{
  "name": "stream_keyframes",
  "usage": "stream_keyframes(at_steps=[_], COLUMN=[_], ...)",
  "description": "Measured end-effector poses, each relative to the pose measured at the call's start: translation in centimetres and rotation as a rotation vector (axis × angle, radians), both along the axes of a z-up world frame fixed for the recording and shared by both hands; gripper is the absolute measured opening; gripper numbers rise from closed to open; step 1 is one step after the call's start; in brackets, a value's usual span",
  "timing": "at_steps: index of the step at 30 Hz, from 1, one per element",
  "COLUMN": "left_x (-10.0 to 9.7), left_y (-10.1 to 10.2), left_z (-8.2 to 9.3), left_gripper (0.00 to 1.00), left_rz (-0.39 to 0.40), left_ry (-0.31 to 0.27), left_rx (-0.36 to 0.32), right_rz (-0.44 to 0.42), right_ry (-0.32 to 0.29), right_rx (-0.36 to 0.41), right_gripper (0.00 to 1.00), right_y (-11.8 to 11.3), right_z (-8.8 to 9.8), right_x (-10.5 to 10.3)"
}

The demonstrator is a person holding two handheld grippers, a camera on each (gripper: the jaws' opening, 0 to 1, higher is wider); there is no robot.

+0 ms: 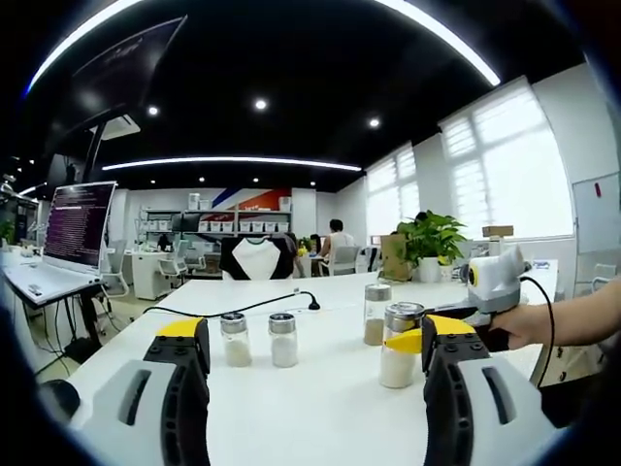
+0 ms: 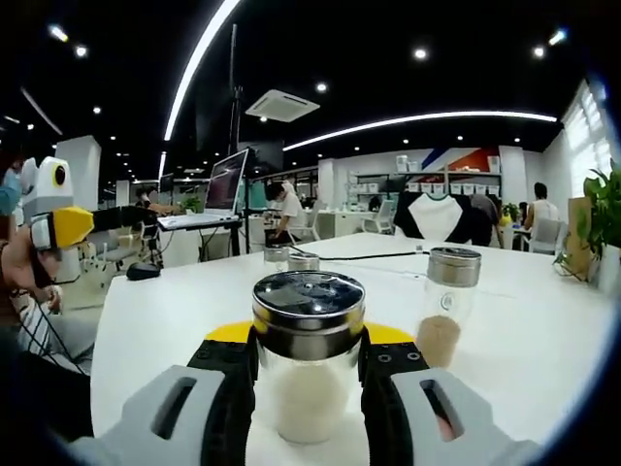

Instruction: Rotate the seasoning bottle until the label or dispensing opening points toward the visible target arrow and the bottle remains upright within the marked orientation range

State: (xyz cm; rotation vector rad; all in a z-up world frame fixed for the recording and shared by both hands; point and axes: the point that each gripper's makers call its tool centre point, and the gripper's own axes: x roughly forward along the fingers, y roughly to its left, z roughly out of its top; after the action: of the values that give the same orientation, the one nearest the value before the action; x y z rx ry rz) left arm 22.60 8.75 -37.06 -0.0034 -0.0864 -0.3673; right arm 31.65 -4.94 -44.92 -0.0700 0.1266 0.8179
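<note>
A glass seasoning bottle (image 2: 309,374) with a chrome lid and white powder stands upright on the white table (image 2: 175,320). My right gripper (image 2: 309,364) is shut on it, one jaw pressed against each side. In the left gripper view the same bottle (image 1: 398,351) stands at the right, with the right gripper (image 1: 427,335) reaching in, held by a hand (image 1: 524,325). My left gripper (image 1: 310,340) is open wide above the table with nothing between its jaws. It also appears at the far left of the right gripper view as the left gripper (image 2: 68,228).
A second bottle (image 2: 444,303) with brown seasoning stands just behind the held one. Two small shakers (image 1: 260,340) sit side by side mid-table. A black cable (image 1: 243,309) runs across the far part. A laptop (image 1: 73,228), a potted plant (image 1: 432,241) and seated people lie beyond.
</note>
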Motion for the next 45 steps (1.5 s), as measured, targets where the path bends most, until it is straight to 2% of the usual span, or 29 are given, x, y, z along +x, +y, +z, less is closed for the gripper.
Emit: stream_keyframes(at_steps=[12,19,25,28,31,34,37,41,43,45], left_x=[0.0,0.1,0.3,0.4,0.4,0.3,0.2,0.2,0.2,0.3], left_y=[0.2,0.5,0.7,0.8,1.0,1.0,1.1,1.1,1.0,1.0], left_z=[-0.2,-0.4,-0.5,-0.7,-0.7,-0.8,-1.0,-1.2,-1.2,-1.2], left_gripper=[0.96,0.96,0.96,0.96,0.96,0.96,0.96,0.96,0.96,0.96], left_rz=[0.002,0.006,0.005,0.005,0.012,0.012,0.013,0.013,0.011,0.009], left_ry=[0.004,0.013,0.014,0.017,0.021,0.020,0.023,0.026,0.028,0.032], left_rx=[0.020,0.031,0.036,0.041,0.030,0.042,0.038,0.034,0.033,0.032], right_rz=[0.218,0.300,0.326,0.299,0.266,0.232,0.137,0.037,-0.035,-0.089], right_ry=[-0.019,-0.018,-0.008,0.014,0.002,-0.002,-0.031,-0.017,-0.047,-0.064], right_rx=[0.023,0.034,0.034,0.039,0.025,0.028,0.045,0.039,0.078,0.056], right_gripper=[0.39,0.39,0.39,0.42,0.50,0.52,0.55,0.55,0.57,0.57], right_y=[0.7,1.1,1.4,1.3,1.2,1.3,1.0,0.5,0.0,-0.2], right_z=[0.0,0.2,0.2,0.1,-0.2,-0.3,0.1,-0.1,0.6,0.8], right_x=[-0.1,-0.2,-0.4,-0.3,-0.5,-1.0,-0.8,-0.3,0.3,0.6])
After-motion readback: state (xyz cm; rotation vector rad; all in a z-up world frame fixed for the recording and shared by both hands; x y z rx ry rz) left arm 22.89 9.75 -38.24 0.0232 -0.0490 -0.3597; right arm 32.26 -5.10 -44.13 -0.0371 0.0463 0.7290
